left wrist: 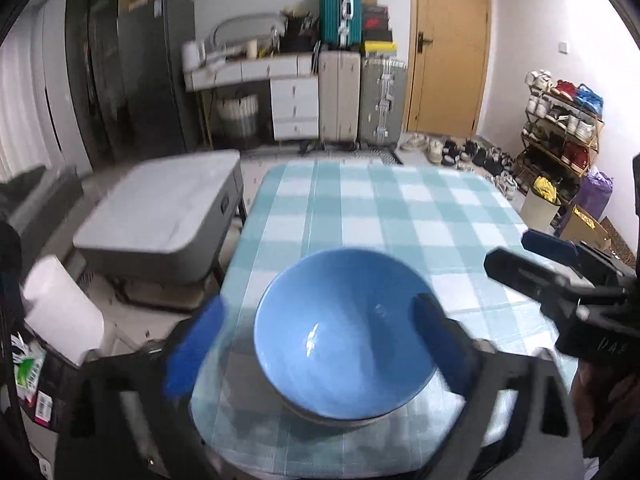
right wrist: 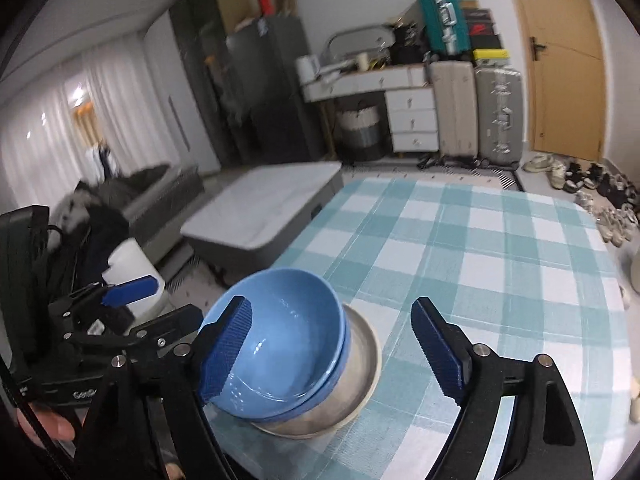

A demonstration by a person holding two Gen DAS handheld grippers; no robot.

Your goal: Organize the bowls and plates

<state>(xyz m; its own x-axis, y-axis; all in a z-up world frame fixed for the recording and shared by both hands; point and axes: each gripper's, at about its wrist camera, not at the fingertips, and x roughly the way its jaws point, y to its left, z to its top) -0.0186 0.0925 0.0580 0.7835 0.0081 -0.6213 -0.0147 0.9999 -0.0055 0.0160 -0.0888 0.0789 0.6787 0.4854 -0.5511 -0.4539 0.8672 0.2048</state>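
Two blue bowls (right wrist: 288, 344) sit nested on a pale grey plate (right wrist: 366, 354), near the left front corner of the table with the teal checked cloth (right wrist: 480, 240). My right gripper (right wrist: 330, 304) hovers above them, open. Its left pad overlaps the bowl's rim in the picture and nothing sits between the pads. In the left wrist view the top blue bowl (left wrist: 344, 332) fills the centre, with the plate's rim (left wrist: 340, 420) showing beneath it. My left gripper (left wrist: 318, 306) is open wide over the bowl and holds nothing. The right gripper (left wrist: 516, 252) shows at the right edge.
A low grey side table (left wrist: 160, 216) stands left of the checked table, with a white bin (left wrist: 60, 308) in front of it. Suitcases (left wrist: 360, 96), a drawer unit and a wooden door (left wrist: 448, 48) line the far wall. A shoe rack (left wrist: 560, 128) stands at the right.
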